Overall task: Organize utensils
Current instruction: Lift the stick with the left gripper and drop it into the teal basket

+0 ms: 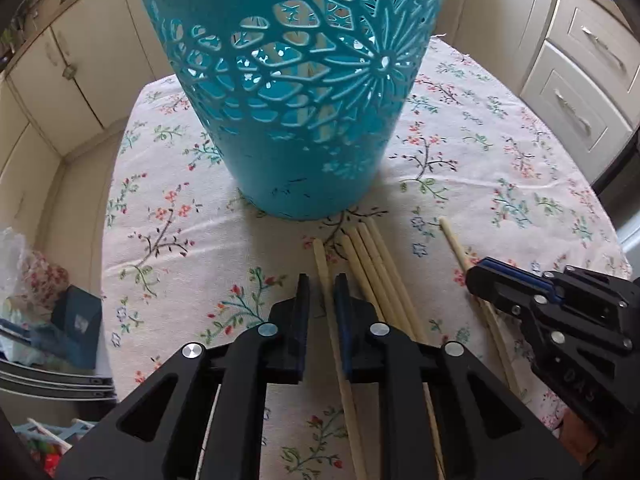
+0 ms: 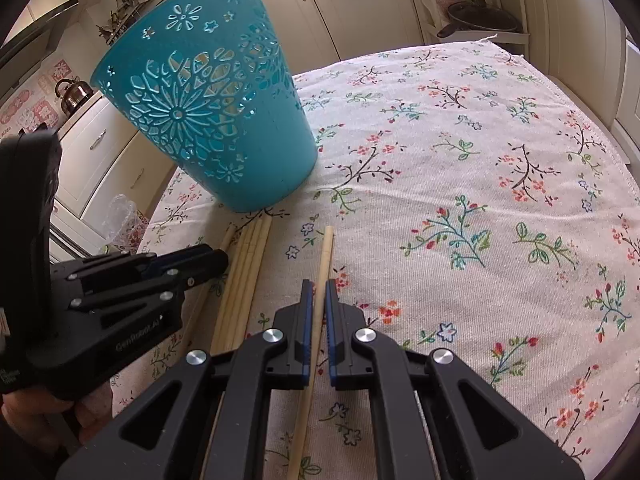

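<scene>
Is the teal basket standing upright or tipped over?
Upright. The teal basket stands on its narrow base on the floral tablecloth, open rim at the top; its lean is probably fisheye distortion.

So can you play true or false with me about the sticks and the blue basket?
1. The blue basket stands upright on the flowery tablecloth. True.
2. All the chopsticks lie in one bunch. False: one lone chopstick lies apart from the bundle of chopsticks.
3. The right gripper has its fingers on either side of the lone chopstick. True.
4. The left gripper is empty, high above the table. False: it is low over the cloth with a chopstick between its fingers.
5. The basket walls are solid. False: they have flower-shaped cut-outs that you can see through.
</scene>
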Demonstrator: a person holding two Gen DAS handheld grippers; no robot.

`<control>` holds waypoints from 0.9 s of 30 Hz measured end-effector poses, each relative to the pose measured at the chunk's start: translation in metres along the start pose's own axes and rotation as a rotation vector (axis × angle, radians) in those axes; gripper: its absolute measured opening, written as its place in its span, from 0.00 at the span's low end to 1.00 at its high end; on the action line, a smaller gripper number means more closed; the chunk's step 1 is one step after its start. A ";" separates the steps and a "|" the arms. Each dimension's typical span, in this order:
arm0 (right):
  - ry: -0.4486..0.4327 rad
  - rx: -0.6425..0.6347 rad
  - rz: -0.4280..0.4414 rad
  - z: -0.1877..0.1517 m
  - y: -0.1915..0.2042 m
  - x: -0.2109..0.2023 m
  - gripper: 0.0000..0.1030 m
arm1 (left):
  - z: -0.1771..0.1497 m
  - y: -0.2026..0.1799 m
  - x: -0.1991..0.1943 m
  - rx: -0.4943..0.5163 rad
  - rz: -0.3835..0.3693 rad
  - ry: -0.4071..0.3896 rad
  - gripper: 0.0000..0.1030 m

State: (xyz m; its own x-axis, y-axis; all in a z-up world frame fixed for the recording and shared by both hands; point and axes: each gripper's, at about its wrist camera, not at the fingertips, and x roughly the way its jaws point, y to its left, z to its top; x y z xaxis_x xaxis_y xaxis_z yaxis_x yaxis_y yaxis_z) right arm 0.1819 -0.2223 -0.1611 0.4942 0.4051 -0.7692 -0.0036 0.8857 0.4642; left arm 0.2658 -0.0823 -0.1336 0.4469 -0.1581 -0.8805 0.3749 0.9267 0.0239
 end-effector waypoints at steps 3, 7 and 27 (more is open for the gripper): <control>-0.008 0.000 0.006 0.001 -0.001 0.001 0.07 | -0.004 -0.003 -0.002 0.012 0.018 -0.025 0.05; -0.016 -0.007 0.003 0.000 0.001 0.002 0.07 | -0.018 0.007 -0.018 -0.037 -0.057 -0.050 0.04; -0.030 -0.003 0.007 -0.003 0.000 -0.001 0.07 | 0.100 0.068 -0.202 -0.315 -0.255 -0.759 0.05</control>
State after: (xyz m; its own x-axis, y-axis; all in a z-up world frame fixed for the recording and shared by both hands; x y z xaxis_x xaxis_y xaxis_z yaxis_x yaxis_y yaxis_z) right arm 0.1790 -0.2220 -0.1613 0.5203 0.4039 -0.7524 -0.0098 0.8839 0.4677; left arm 0.2826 -0.0214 0.0934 0.8442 -0.4550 -0.2832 0.3450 0.8658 -0.3626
